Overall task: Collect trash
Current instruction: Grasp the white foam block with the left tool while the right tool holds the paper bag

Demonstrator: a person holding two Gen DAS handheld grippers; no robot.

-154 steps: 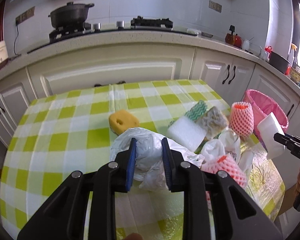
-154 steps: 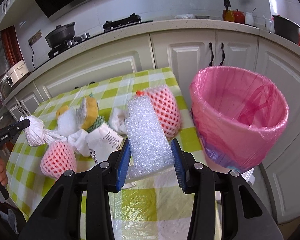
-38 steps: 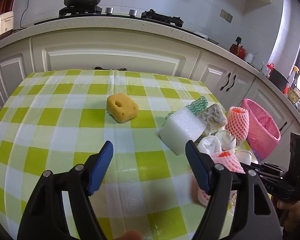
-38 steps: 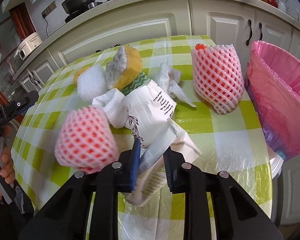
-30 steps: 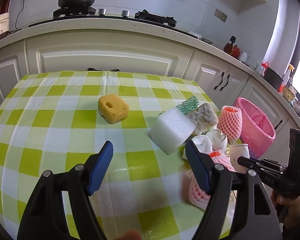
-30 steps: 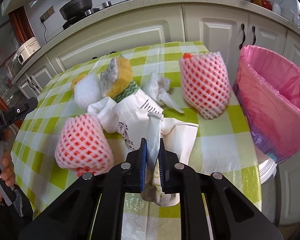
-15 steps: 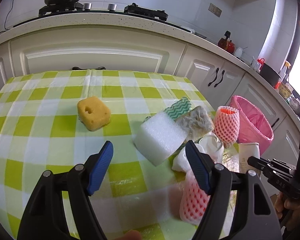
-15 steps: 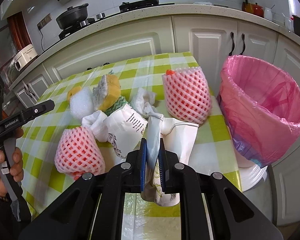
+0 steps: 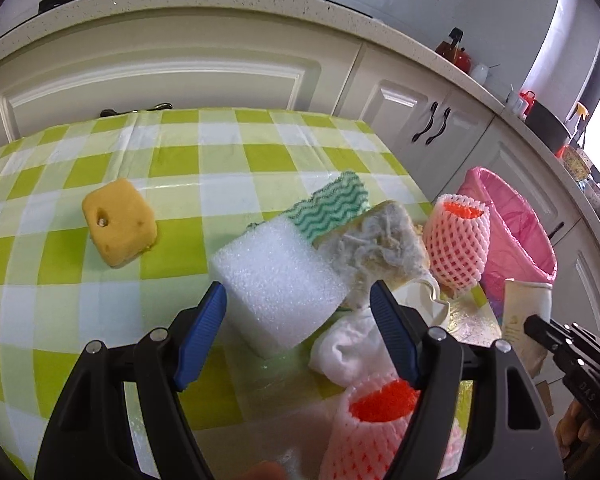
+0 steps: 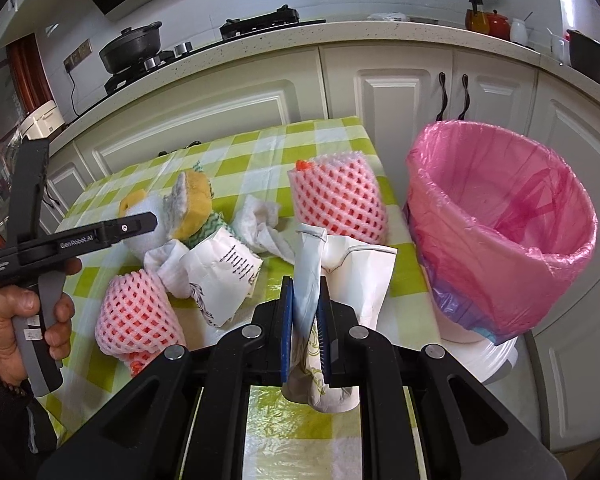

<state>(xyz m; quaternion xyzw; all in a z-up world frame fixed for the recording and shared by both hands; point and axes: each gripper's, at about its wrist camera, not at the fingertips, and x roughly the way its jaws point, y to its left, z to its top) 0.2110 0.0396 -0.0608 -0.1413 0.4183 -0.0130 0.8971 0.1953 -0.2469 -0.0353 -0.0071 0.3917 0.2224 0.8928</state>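
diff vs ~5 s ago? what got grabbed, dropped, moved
Right gripper no longer holds the white foam strip; it has clamped a crumpled paper cup and lifted it near the pink-lined bin. Left gripper let go of its white plastic bag, now gone from view, and hangs open over the white foam block. Yellow sponge, both foam fruit nets and the bin stayed put.

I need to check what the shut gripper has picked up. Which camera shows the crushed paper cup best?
The right wrist view: the crushed paper cup sits centre frame, pinched flat in the right gripper. The left wrist view catches only its pale side at the right edge, behind that gripper's tip.
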